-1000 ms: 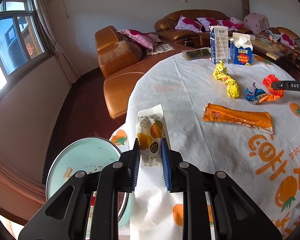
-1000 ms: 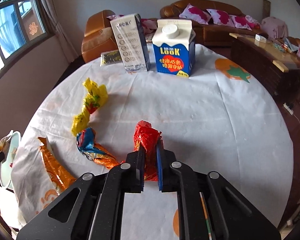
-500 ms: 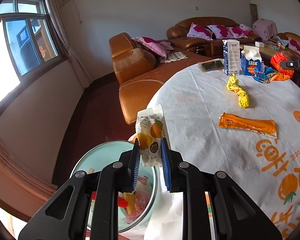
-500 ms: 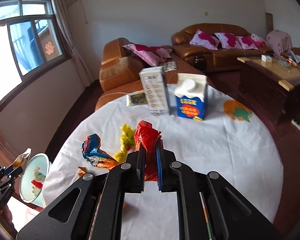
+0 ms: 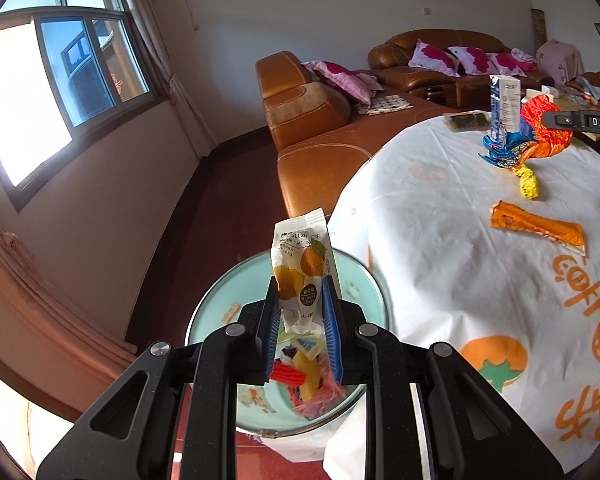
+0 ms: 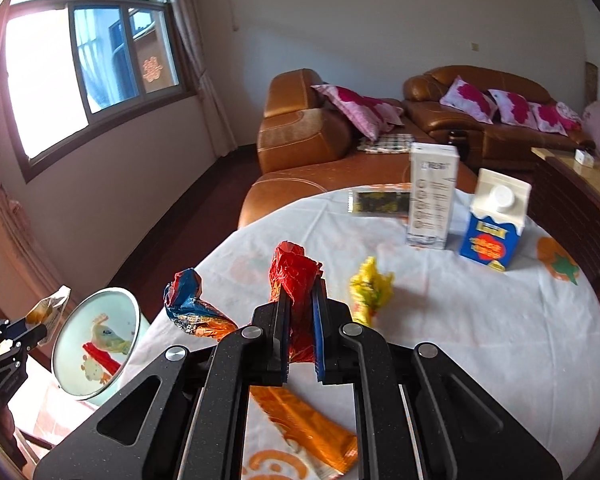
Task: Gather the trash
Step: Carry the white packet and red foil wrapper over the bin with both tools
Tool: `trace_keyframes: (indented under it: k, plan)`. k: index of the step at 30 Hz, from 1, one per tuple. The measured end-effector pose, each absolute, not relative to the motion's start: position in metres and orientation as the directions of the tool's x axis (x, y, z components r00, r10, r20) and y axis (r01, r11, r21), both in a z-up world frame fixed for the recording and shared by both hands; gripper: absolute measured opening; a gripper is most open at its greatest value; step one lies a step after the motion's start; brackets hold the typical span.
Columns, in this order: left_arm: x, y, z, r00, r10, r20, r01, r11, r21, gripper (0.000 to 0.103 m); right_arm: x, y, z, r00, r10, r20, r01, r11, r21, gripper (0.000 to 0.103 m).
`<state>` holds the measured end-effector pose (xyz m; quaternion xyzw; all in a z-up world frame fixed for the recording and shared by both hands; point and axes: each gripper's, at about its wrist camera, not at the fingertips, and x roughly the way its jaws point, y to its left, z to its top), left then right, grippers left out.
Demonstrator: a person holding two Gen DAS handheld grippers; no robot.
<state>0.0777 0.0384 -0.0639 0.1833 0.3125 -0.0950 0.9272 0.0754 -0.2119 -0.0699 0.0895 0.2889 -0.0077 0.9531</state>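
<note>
Disposal step: left claw (image 5: pixel 300 304) clamps white snack wrapper (image 5: pixel 300 264) above bin (image 5: pixel 208 320); right claw (image 6: pixel 300 312) grips red foil wrapper (image 6: pixel 296 276); release next.

A round table (image 6: pixel 480 340) wears a white cloth printed with orange fruit. Near its far edge a tall white carton (image 6: pixel 432 196) stands upright, with a blue-and-white milk carton (image 6: pixel 494 226) just beside it and a flat dark packet (image 6: pixel 376 202) lying on its other side. Toward the middle lies a crumpled yellow wrapper (image 6: pixel 370 290). Close to the near edge lies a long orange wrapper (image 6: pixel 312 428), flat on the cloth. On the floor (image 5: pixel 220 216) beside the table stands a pale green bin (image 5: pixel 220 312) with scraps inside.
</note>
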Motion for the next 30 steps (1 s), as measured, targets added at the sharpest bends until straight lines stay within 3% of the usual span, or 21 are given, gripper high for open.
trace_keyframes:
  k: [30]
  plan:
    - [0.079, 0.115, -0.083, 0.767, 0.071, -0.637, 0.165, 0.939, 0.302, 0.02, 0.136, -0.089, -0.083, 0.804, 0.171, -0.569, -0.157, 0.985, 0.074, 0.01]
